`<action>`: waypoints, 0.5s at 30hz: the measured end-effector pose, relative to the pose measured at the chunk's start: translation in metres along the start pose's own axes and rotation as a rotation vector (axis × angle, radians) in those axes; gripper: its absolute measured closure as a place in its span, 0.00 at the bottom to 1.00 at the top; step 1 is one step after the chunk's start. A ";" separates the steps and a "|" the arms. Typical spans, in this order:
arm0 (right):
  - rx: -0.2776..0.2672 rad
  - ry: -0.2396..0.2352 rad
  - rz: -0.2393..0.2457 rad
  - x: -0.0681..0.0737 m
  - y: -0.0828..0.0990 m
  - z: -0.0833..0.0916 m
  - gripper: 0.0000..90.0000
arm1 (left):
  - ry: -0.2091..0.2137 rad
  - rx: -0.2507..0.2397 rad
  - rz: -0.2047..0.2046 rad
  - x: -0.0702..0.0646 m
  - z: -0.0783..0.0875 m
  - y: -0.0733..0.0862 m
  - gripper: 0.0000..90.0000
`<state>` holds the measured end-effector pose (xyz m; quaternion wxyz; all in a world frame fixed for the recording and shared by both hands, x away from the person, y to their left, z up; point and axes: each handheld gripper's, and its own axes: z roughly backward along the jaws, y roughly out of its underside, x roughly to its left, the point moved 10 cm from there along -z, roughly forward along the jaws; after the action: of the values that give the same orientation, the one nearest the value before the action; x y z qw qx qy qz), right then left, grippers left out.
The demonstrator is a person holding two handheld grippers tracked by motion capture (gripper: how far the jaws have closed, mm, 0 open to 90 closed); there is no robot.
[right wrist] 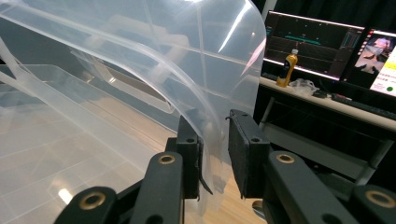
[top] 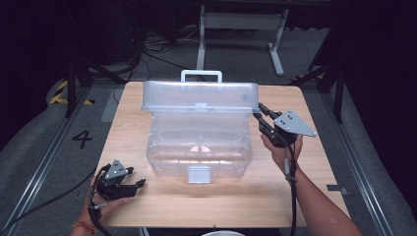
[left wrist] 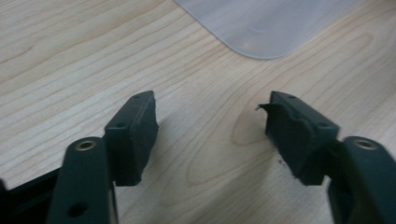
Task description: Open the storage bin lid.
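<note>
Lid (right wrist: 187, 60) edge between right tool (right wrist: 215, 154) pads.

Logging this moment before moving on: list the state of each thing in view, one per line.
Clear box: on the table, open.
Lid: raised, its corner edge between the right tool's pads.
Front latch: undone.
Right tool: around the lid edge, not clamped.
Left tool: open, empty, over bare table.
</note>
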<state>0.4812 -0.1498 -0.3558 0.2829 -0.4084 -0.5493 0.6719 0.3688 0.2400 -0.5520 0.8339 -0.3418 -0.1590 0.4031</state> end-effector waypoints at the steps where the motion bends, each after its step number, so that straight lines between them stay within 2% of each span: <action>1: 0.000 0.000 0.000 0.000 0.000 0.000 0.84 | 0.000 0.000 0.000 0.000 0.000 0.000 0.31; 11: 0.009 0.009 -0.006 -0.006 -0.004 -0.008 0.85 | -0.014 0.007 0.005 0.002 0.000 0.000 0.28; 15: 0.010 0.009 -0.033 -0.009 -0.007 -0.013 0.85 | -0.014 0.005 0.009 0.002 -0.001 0.000 0.27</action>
<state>0.4962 -0.1495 -0.3476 0.2982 -0.4010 -0.5513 0.6680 0.3705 0.2412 -0.5525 0.8318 -0.3376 -0.1620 0.4097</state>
